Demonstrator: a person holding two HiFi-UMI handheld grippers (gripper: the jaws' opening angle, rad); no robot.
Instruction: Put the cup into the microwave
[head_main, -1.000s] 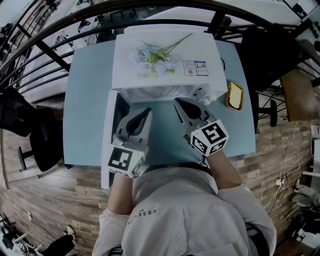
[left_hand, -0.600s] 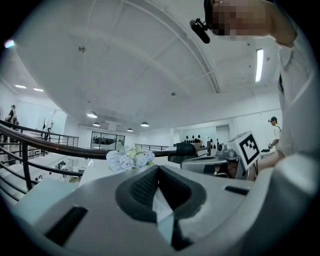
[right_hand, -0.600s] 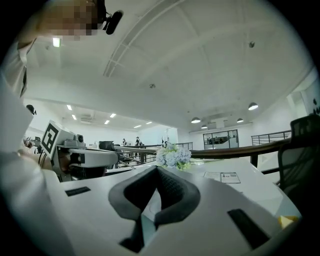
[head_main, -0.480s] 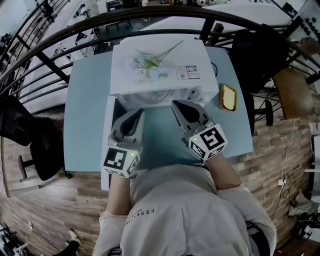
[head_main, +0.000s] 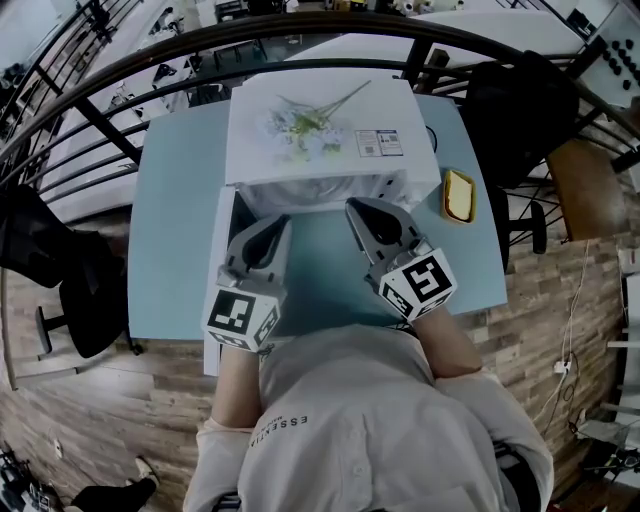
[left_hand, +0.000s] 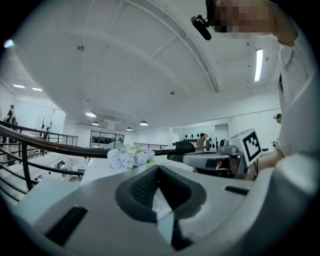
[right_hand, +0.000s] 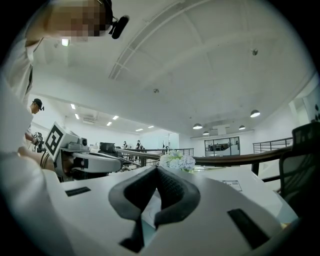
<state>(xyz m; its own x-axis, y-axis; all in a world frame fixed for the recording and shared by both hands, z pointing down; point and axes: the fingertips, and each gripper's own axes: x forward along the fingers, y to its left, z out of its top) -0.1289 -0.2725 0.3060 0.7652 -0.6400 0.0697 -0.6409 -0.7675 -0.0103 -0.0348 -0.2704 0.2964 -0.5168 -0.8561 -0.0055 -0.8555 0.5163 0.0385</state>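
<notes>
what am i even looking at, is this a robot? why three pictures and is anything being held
There is no robot: a person holds a two-jaw tool in each hand. The head view comes from a camera on the person's head that looks steeply down. It shows the left gripper and the right gripper, each carrying a cube with square markers, over a pale blue table. The other two pictures come from cameras riding on each gripper. They are tilted up, so they show mostly ceiling. On the table stands a white microwave with its door open and flowers lying on top. A yellow object sits beside it. Both grippers are shut and hold nothing. I see no cup.
</notes>
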